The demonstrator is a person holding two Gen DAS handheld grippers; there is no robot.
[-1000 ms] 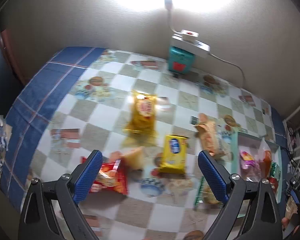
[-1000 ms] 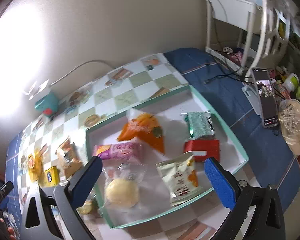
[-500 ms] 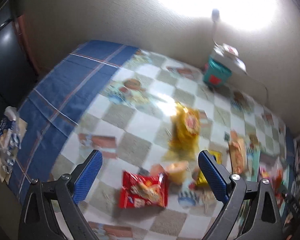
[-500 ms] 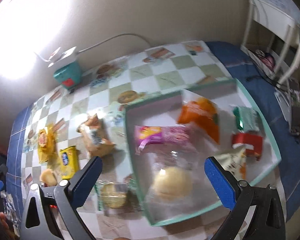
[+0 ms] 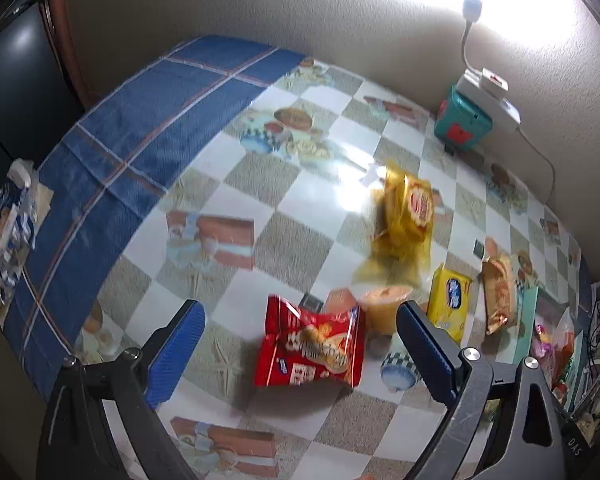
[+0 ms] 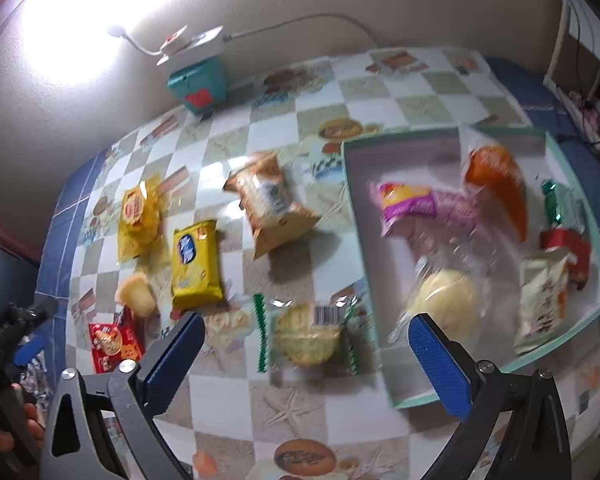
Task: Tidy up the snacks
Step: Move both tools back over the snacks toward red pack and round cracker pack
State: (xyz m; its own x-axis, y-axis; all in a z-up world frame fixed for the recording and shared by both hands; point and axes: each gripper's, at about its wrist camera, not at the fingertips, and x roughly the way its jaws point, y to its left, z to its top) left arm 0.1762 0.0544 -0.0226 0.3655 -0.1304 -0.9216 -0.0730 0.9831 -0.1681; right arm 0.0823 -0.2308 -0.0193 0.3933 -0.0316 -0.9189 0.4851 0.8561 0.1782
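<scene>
Both views had swung leftward over the past second: the left gripper [image 5: 296, 344] had come to hover above the red crinkly foil snack packet [image 5: 311, 350], and the right gripper [image 6: 308, 354] had left the shallow mint-green tray [image 6: 580, 184] for the clear-wrapped round biscuit with green serrated ends [image 6: 306, 338]. Each claw stood spread wide and held nothing. The red packet lay flat on the checked tablecloth [image 5: 284, 248], well left of the tray, touching or nearly touching a pale orange jelly cup [image 5: 384, 306]. Left of the tray also lay a yellow rectangular biscuit pack [image 6: 196, 264], a tan crinkled bag [image 6: 270, 206] and a golden pouch [image 6: 138, 220]. The red packet looked light, air-puffed and slippery, its contents probably brittle; a gentle pinch across the short sides, or on a sealed end, seemed safest.
</scene>
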